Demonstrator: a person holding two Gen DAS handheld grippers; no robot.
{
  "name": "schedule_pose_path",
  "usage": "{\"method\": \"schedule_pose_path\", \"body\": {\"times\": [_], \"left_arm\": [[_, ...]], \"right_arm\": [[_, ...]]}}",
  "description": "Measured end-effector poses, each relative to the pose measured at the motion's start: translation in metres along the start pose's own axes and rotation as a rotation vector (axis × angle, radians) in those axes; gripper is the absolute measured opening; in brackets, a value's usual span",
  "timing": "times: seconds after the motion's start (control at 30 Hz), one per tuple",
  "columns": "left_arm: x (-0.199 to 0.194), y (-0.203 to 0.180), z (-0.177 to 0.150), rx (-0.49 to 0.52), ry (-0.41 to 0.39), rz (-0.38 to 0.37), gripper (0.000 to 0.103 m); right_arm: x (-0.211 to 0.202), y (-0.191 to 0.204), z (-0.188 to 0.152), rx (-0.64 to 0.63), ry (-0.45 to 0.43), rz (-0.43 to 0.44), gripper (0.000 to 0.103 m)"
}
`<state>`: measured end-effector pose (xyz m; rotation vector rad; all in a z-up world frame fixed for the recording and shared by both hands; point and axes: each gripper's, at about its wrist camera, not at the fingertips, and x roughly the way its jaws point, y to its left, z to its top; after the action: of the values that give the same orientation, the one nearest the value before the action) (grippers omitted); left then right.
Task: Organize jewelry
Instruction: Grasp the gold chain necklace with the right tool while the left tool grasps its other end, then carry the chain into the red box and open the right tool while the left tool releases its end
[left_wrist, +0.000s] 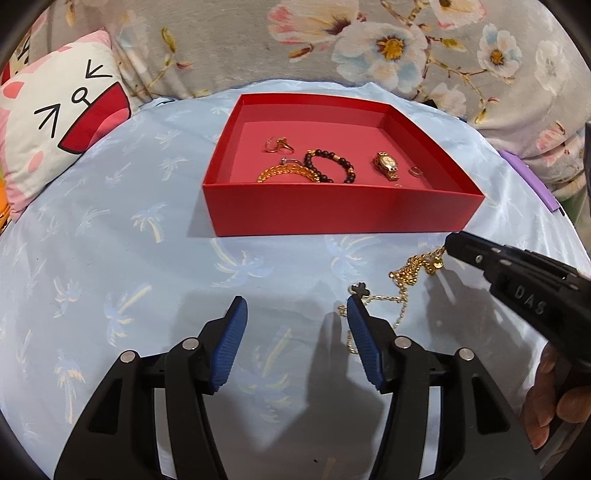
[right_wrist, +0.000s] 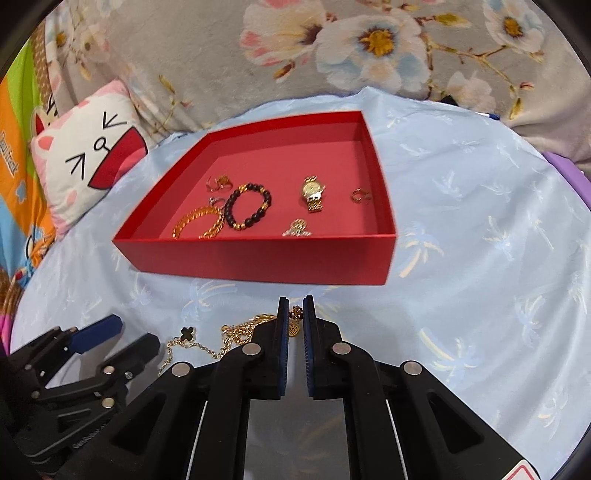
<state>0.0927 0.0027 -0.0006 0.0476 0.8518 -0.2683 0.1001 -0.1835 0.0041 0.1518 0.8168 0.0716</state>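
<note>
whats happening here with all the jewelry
A person with a two-finger gripper in each hand is sorting jewelry into a shallow red cardboard box on a pale blue palm-print cloth. The right gripper has shut on the gold chain necklace with a coin pendant lying in front of the box. The left gripper is open with nothing between its pads. Already in the box: a gold wristwatch, a black bead bracelet, a gold chain bracelet and several rings.
</note>
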Motion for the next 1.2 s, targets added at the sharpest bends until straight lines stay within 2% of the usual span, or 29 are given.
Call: {"method": "schedule_pose_path", "body": {"times": [0.3, 0.57, 0.67, 0.77, 0.83, 1.0, 1.03, 1.2], "left_arm": [[0.006, -0.013, -0.001, 0.015, 0.028, -0.058, 0.055], [0.014, -0.030, 0.003, 0.064, 0.025, -0.032, 0.052], [0.016, -0.033, 0.004, 0.075, 0.020, -0.026, 0.041], [0.016, -0.033, 0.004, 0.080, 0.015, -0.025, 0.023], [0.016, -0.032, 0.004, 0.077, 0.016, -0.033, 0.007], [0.013, -0.029, 0.004, 0.067, 0.016, -0.056, 0.004], [0.011, -0.029, 0.004, 0.067, 0.011, -0.057, 0.000], [-0.007, -0.024, 0.010, 0.054, -0.019, -0.072, 0.000]], "right_arm": [[-0.032, -0.018, -0.001, 0.068, -0.071, 0.014, 0.006], [-0.040, -0.029, -0.004, 0.102, -0.084, 0.016, 0.006], [-0.044, -0.031, -0.003, 0.108, -0.094, 0.019, 0.006], [-0.047, -0.033, -0.002, 0.116, -0.100, 0.022, 0.006], [-0.048, -0.034, -0.002, 0.118, -0.103, 0.024, 0.006], [-0.050, -0.033, -0.002, 0.119, -0.106, 0.028, 0.006], [-0.050, -0.033, -0.002, 0.117, -0.107, 0.031, 0.006], [-0.057, -0.030, -0.002, 0.113, -0.121, 0.038, 0.006]]}}
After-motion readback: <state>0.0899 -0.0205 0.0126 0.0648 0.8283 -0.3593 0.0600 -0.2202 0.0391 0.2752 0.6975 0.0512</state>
